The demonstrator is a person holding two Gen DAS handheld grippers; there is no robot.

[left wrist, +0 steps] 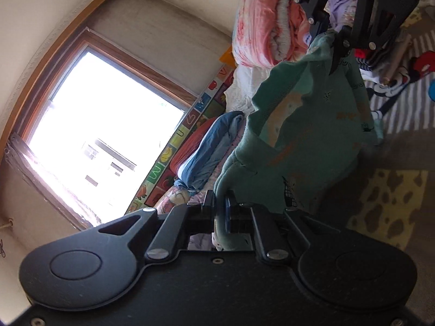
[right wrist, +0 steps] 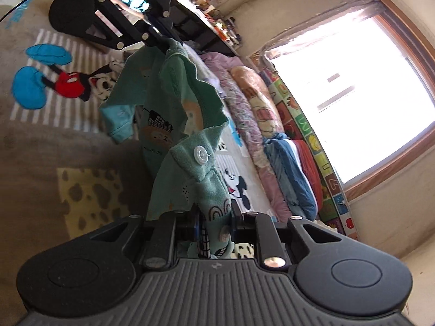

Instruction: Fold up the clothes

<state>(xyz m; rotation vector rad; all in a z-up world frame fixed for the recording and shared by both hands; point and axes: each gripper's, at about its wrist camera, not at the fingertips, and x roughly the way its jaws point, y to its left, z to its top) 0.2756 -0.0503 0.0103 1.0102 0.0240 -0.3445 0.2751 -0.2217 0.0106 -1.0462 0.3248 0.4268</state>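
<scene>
Presently, both grippers hold one small green garment in the air above a grey cartoon-print blanket, well clear of the bedding stacked by the window. The left gripper is closed tight on a thick rolled edge, possibly a cuff or hem; the view is too close to be sure. The right gripper is likewise clamped on cloth near a white snap button. The two grips sit at opposite ends, evidently to stretch the piece out for laying flat. The garment's long axis runs from one gripper to the other, slack in the middle, with a short sleeve hanging off to one side toward the blanket.
</scene>
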